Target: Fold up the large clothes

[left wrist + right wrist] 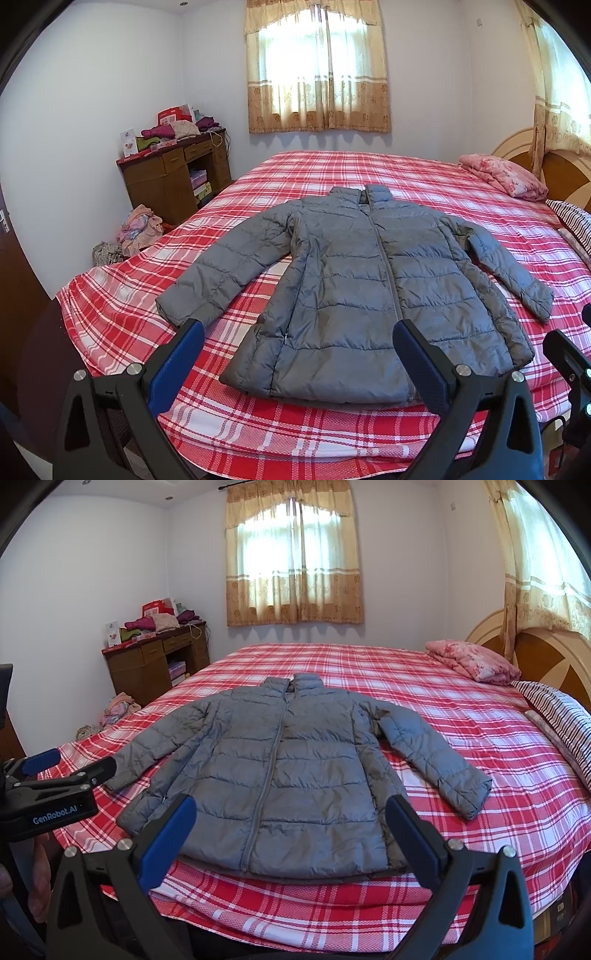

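A grey puffer jacket (354,280) lies flat and zipped on the red plaid bed (258,435), collar far, hem near, both sleeves spread out to the sides. It also shows in the right wrist view (280,775). My left gripper (299,328) is open and empty, held above the near edge of the bed just short of the hem. My right gripper (291,805) is open and empty, also just short of the hem. The left gripper shows at the left edge of the right wrist view (70,771).
A pink folded quilt (506,177) and a striped pillow (561,716) lie by the headboard at the far right. A wooden desk (173,177) piled with clothes stands far left, with more clothes on the floor (136,229).
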